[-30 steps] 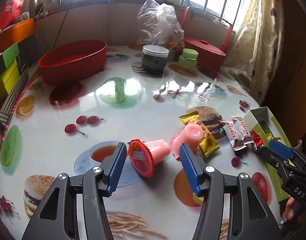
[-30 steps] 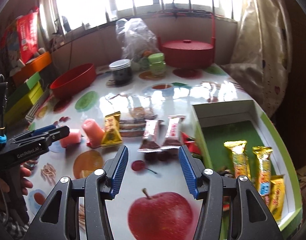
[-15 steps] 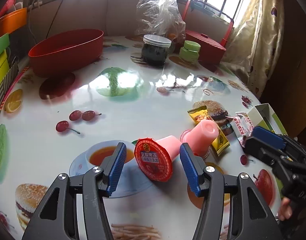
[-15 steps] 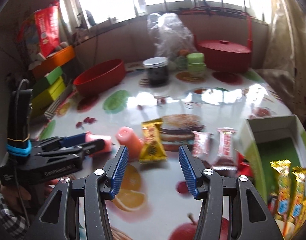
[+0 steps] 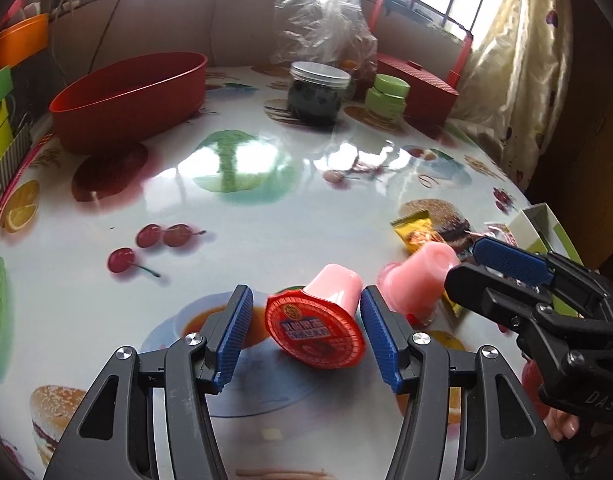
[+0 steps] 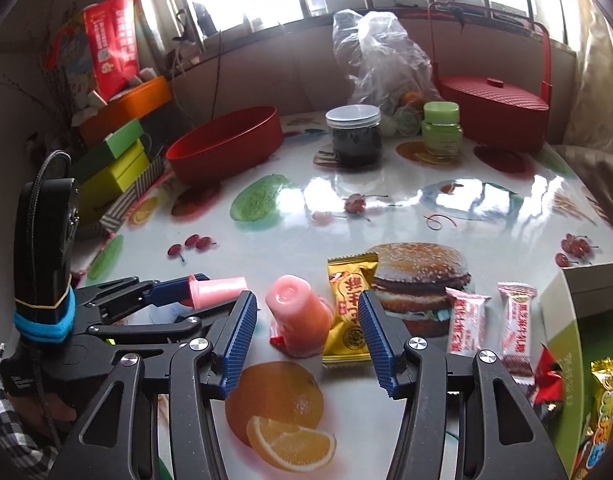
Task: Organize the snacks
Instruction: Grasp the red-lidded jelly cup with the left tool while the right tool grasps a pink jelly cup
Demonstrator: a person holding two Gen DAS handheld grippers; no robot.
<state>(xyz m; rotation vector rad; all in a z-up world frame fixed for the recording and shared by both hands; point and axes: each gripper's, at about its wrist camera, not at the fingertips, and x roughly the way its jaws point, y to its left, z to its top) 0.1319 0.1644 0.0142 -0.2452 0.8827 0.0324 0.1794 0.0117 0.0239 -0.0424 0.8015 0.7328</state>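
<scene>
Left tongs (image 5: 304, 330): spread wide, straddling red-lidded pink jelly cup (image 5: 320, 320) lying sideways on worktop (image 5: 266, 208) | Right tongs (image 6: 306, 330): spread wide, framing second pink jelly cup (image 6: 300, 318) and yellow snack packet (image 6: 350, 308) | Green box (image 6: 562, 320): right edge, holding wrapped bars.

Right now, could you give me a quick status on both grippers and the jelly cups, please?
Left gripper open, jaws either side of tipped jelly cup. Right gripper open, lined up on second jelly cup. Yellow snack packet lies against that cup.
</scene>
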